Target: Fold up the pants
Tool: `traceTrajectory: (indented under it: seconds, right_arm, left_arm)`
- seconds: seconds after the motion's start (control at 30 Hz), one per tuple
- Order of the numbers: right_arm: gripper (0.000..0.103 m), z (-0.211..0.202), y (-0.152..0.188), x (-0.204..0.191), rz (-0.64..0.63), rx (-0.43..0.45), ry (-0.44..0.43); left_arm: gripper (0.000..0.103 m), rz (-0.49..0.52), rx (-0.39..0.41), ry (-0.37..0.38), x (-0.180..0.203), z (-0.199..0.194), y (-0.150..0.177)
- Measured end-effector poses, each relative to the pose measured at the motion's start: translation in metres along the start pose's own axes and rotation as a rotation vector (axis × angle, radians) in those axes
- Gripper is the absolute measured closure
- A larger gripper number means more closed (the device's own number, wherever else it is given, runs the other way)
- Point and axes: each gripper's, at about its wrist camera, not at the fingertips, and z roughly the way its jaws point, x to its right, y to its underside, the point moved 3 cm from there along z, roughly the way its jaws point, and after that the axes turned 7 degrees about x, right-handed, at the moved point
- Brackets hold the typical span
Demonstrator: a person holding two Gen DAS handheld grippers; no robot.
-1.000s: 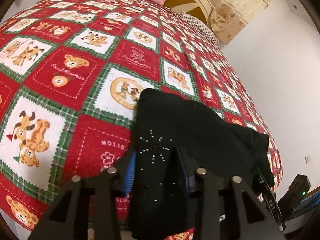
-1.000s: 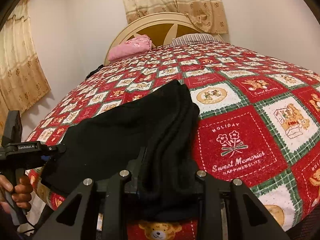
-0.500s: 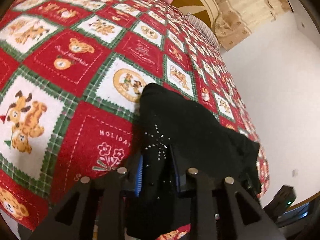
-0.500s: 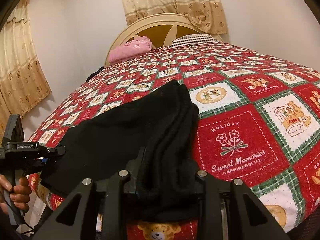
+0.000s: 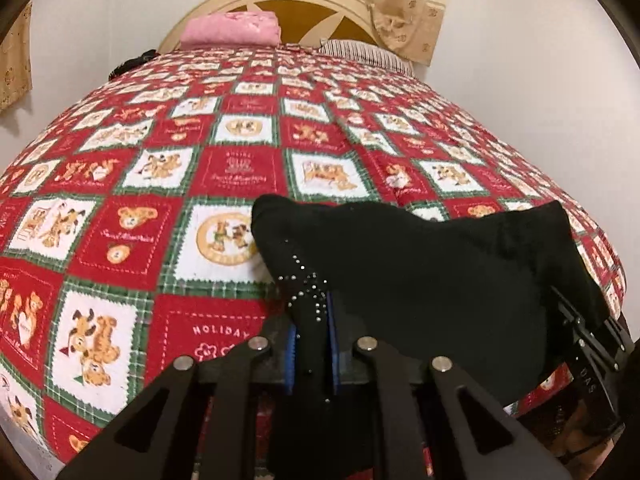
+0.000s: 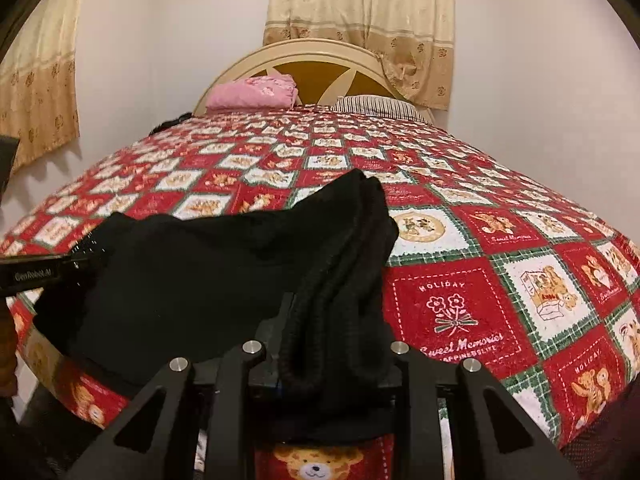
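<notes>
Pink pillow (image 6: 252,94) by headboard (image 6: 312,50)

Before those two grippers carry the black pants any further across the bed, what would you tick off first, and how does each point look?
1. Left gripper has cloth: ok. It is shut on the studded edge of the black pants, blue pads pressed against the fabric.
2. Right gripper has cloth: ok. A thick ribbed bunch sits between its fingers, and the jaws are closing on it.
3. Fabric hangs free between the grippers: ok, it sags between them without snagging.
4. Landing area on the bedspread ahead: ok, only the patterned cover shows there.
5. Far pink bundle out of the way: ok, it sits up by the headboard.
6. Layers evenly aligned: cannot tell, the black folds blend together.
</notes>
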Motion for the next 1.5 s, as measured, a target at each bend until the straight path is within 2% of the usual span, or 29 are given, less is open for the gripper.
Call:
traceTrajectory:
  seconds: [0.07,0.23,0.47,1.17,1.5]
  right_arm:
    - [0.075,-0.005,-0.004,-0.001,0.016,0.018,-0.013]
    - [0.075,-0.010,-0.009,-0.014,-0.015,0.033,-0.017]
    - [0.075,-0.019,-0.018,-0.023,-0.025,0.072,-0.029]
    - [0.075,-0.028,-0.035,-0.028,-0.015,0.105,-0.021]
    - [0.075,-0.020,-0.052,-0.046,-0.005,0.117,-0.069]
  left_arm:
    - [0.090,-0.005,0.012,0.004,-0.003,-0.003,-0.004]
    - [0.090,0.053,0.051,-0.046,0.004,-0.011,-0.009]
    - [0.090,0.068,0.069,-0.059,0.004,-0.017,-0.012]
    - [0.090,0.058,0.078,-0.019,0.003,-0.017,-0.022]
    - [0.090,0.035,0.113,-0.044,-0.017,-0.023,-0.036]
